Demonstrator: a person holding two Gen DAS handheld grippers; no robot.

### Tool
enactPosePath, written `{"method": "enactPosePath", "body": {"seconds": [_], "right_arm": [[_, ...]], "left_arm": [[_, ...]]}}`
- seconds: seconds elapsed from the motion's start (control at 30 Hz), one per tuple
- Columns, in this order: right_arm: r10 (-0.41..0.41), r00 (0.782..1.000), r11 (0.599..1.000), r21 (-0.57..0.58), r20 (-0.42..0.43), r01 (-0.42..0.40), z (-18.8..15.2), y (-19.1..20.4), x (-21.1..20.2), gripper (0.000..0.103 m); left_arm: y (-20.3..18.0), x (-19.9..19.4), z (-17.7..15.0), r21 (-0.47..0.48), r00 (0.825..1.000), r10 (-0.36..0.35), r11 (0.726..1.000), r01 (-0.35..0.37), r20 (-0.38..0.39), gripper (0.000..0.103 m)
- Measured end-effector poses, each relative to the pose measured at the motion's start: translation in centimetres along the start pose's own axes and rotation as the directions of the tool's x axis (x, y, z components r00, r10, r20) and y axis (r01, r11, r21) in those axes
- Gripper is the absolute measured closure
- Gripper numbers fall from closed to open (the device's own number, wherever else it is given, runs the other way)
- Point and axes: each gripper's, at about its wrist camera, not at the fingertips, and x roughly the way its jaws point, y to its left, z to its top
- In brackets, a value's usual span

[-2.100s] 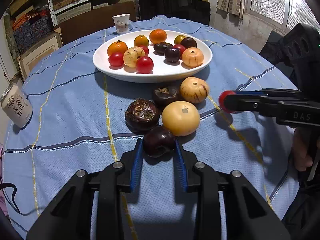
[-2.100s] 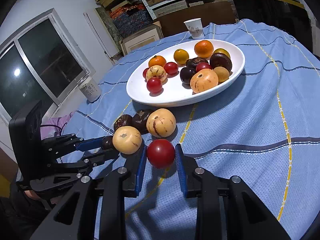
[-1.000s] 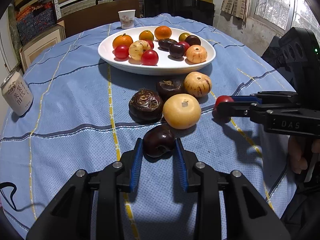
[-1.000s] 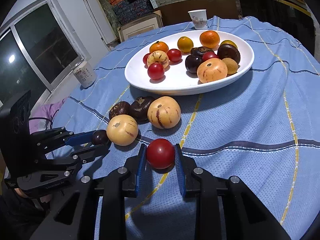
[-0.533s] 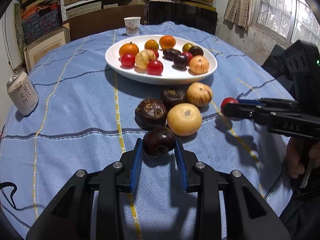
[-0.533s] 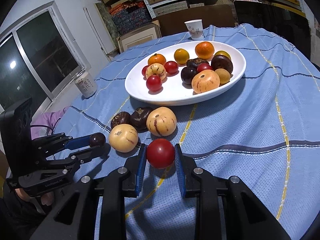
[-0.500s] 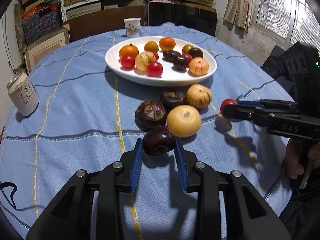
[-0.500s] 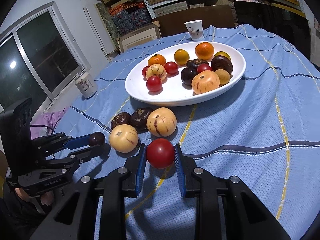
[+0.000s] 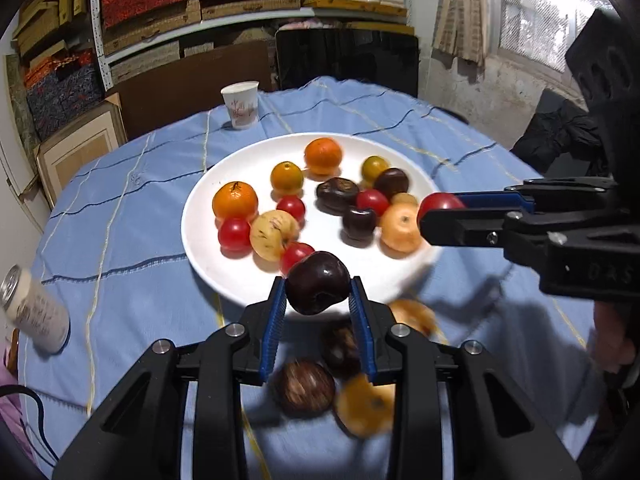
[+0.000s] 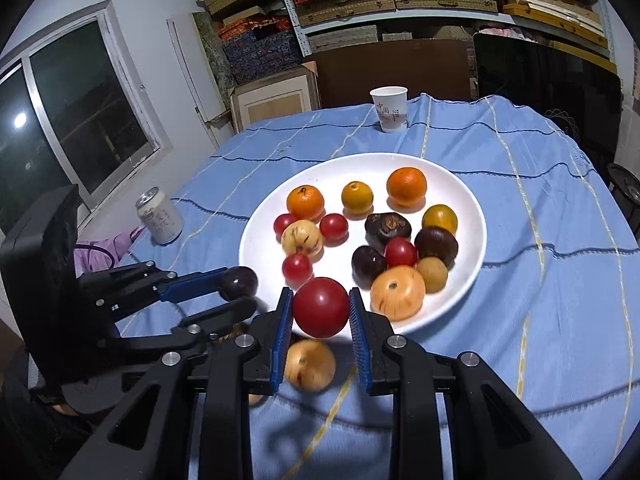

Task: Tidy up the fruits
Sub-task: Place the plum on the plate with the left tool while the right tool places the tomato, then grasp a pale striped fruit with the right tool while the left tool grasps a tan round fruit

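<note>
My left gripper (image 9: 318,294) is shut on a dark purple plum (image 9: 318,288), lifted over the near rim of the white plate (image 9: 208,256). My right gripper (image 10: 320,312) is shut on a red tomato (image 10: 321,307), held above the plate's (image 10: 476,248) near edge. The plate holds several fruits: oranges, red tomatoes, dark plums and pale striped ones. In the left wrist view the right gripper (image 9: 434,210) with its tomato (image 9: 438,203) reaches in from the right. In the right wrist view the left gripper (image 10: 240,292) with the plum (image 10: 239,282) comes from the left.
On the blue cloth below the grippers lie two dark fruits (image 9: 304,388) and pale yellow ones (image 9: 364,404), (image 10: 309,365). A paper cup (image 10: 390,109) stands beyond the plate and a drink can (image 10: 159,220) at the left. Shelves and boxes line the back wall.
Both grippers have risen off the cloth with their fruit and moved forward towards the plate; the loose fruits now lie below and behind the fingers.
</note>
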Motion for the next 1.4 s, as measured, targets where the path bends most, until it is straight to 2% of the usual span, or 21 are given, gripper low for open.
{"method": "enactPosePath", "body": {"seconds": [0.1, 0.17, 0.2, 0.23, 0.27, 0.3, 0.5, 0.6, 0.7, 0.8, 1.0, 1.1, 1.27, 1.4], "right_arm": [[-0.005, 1.000, 1.000, 0.012, -0.026, 0.005, 0.4, -0.5, 2.0, 0.074], [0.007, 1.000, 0.999, 0.041, -0.030, -0.006, 0.4, -1.0, 2.6, 0.061], [0.011, 1.000, 0.998, 0.055, -0.016, -0.010, 0.3, -1.2, 2.5, 0.054], [0.013, 1.000, 0.998, 0.060, -0.006, -0.012, 0.1, -1.3, 2.3, 0.052], [0.013, 1.000, 0.998, 0.061, -0.003, -0.013, 0.0, -1.3, 2.3, 0.052], [0.011, 1.000, 0.998, 0.063, 0.005, -0.011, -0.2, -1.3, 1.9, 0.052], [-0.028, 1.000, 0.999, 0.037, 0.009, 0.027, -2.8, -0.6, 0.5, 0.052], [-0.095, 0.995, 0.994, -0.054, -0.015, 0.094, -4.9, 1.0, 0.7, 0.052], [-0.123, 0.992, 0.983, -0.139, -0.036, 0.117, -6.1, 2.6, 1.6, 0.052], [-0.128, 0.991, 0.982, -0.145, -0.038, 0.121, -6.1, 3.0, 2.1, 0.052], [-0.126, 0.989, 0.984, -0.139, -0.079, 0.115, -6.0, 3.1, 3.8, 0.058], [-0.099, 0.990, 0.991, -0.096, -0.100, 0.090, -5.8, 2.7, 4.6, 0.063], [-0.110, 0.992, 0.993, -0.060, -0.055, 0.106, -6.2, 2.2, 3.0, 0.063], [-0.081, 0.997, 0.997, 0.004, -0.005, 0.081, -7.1, 0.4, 0.8, 0.063]], "left_arm": [[0.8, 1.5, 0.6, -0.009, 1.000, 0.006, 1.000, -0.007, -0.023, 0.071], [1.1, 1.9, 0.6, -0.012, 1.000, 0.012, 1.000, -0.013, -0.025, 0.069], [1.2, 2.0, 0.5, -0.014, 1.000, 0.013, 1.000, -0.014, -0.021, 0.054], [1.3, 1.8, 0.4, -0.017, 1.000, 0.022, 1.000, -0.022, -0.010, 0.047], [1.5, 1.4, 0.2, -0.023, 0.999, 0.036, 0.999, -0.035, 0.017, 0.034], [1.7, 1.0, 0.2, -0.028, 0.999, 0.041, 0.999, -0.040, 0.036, 0.029], [4.4, -1.3, -1.1, -0.117, 0.996, 0.046, 0.992, -0.037, 0.078, 0.029], [5.9, -1.7, -3.0, -0.164, 0.998, 0.039, 0.986, -0.029, 0.053, 0.026], [6.9, -1.3, -4.6, -0.204, 0.999, 0.031, 0.979, -0.028, 0.010, 0.026], [7.2, -1.3, -5.4, -0.229, 1.000, 0.019, 0.973, -0.019, 0.000, 0.026], [6.2, -1.0, -5.8, -0.194, 1.000, 0.011, 0.981, -0.011, -0.003, 0.026], [5.8, -1.1, -5.7, -0.179, 1.000, 0.007, 0.984, -0.006, 0.005, 0.026], [5.0, -1.8, -6.1, -0.161, 1.000, -0.015, 0.987, 0.017, 0.015, 0.026], [2.3, -3.4, -6.9, -0.069, 0.997, -0.051, 0.996, 0.055, 0.053, 0.026]]}}
